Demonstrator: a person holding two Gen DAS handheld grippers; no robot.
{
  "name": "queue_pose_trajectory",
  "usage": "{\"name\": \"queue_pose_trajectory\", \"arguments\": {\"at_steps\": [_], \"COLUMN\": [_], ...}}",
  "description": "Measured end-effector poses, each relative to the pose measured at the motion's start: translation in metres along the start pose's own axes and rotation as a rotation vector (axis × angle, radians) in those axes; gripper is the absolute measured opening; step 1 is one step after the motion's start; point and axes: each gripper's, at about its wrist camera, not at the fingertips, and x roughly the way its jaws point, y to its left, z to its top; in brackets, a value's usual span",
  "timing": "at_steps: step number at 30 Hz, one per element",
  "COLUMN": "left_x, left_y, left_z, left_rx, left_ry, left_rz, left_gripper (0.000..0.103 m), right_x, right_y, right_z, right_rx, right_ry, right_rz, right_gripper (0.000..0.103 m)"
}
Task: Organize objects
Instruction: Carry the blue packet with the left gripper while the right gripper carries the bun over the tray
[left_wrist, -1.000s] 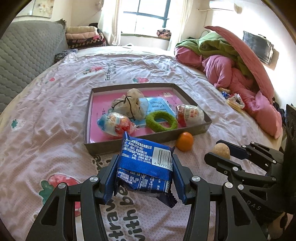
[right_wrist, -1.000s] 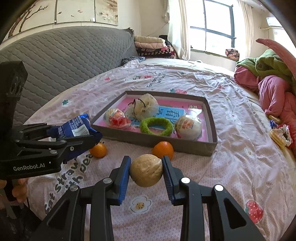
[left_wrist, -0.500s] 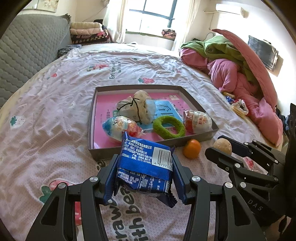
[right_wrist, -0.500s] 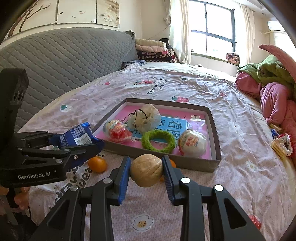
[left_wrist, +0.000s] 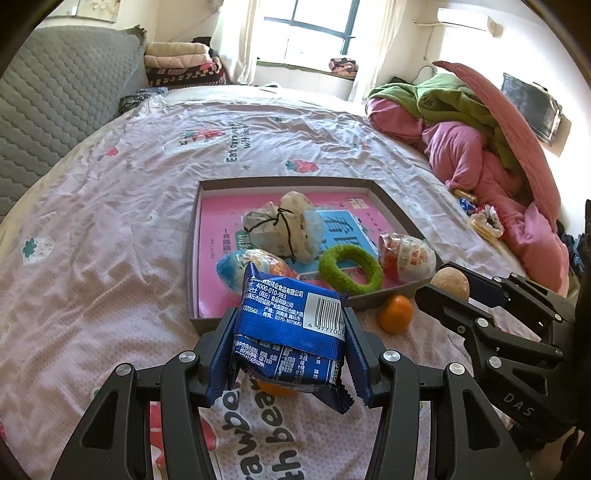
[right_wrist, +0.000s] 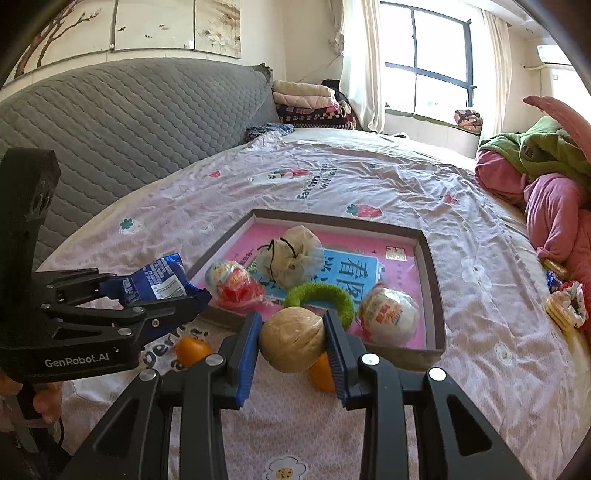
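Snack packet (left_wrist: 290, 328), blue and soft, is clamped between the pads of the left gripper (left_wrist: 288, 347) and carried just short of the near wall of the tray (left_wrist: 391, 195), while a walnut (right_wrist: 291, 339) is pinched in the right gripper (right_wrist: 291, 343) beside it. The walnut is round and hard, so it may be squeezed out and rolled across the sheet. Little free floor is left among the bundle (left_wrist: 282, 229), green ring (left_wrist: 349, 267) and wrapped eggs (left_wrist: 406, 256), so these may be knocked or the packet dropped onto the oranges (left_wrist: 395, 314) outside.
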Motion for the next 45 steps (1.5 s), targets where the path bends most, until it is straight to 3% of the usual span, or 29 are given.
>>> {"name": "queue_pose_trajectory", "arguments": {"at_steps": [20, 45], "left_x": [0.027, 0.078], "left_y": [0.012, 0.024], "left_z": [0.007, 0.025], "left_rx": [-0.024, -0.050], "left_ry": [0.049, 0.085], "left_rz": [0.034, 0.026], "left_gripper": [0.055, 0.055], "right_x": [0.011, 0.072], "right_y": [-0.012, -0.025], "right_z": [0.009, 0.012], "right_rx": [0.019, 0.030], "right_ry": [0.002, 0.057], "right_rz": [-0.002, 0.024], "right_gripper": [0.035, 0.035]}}
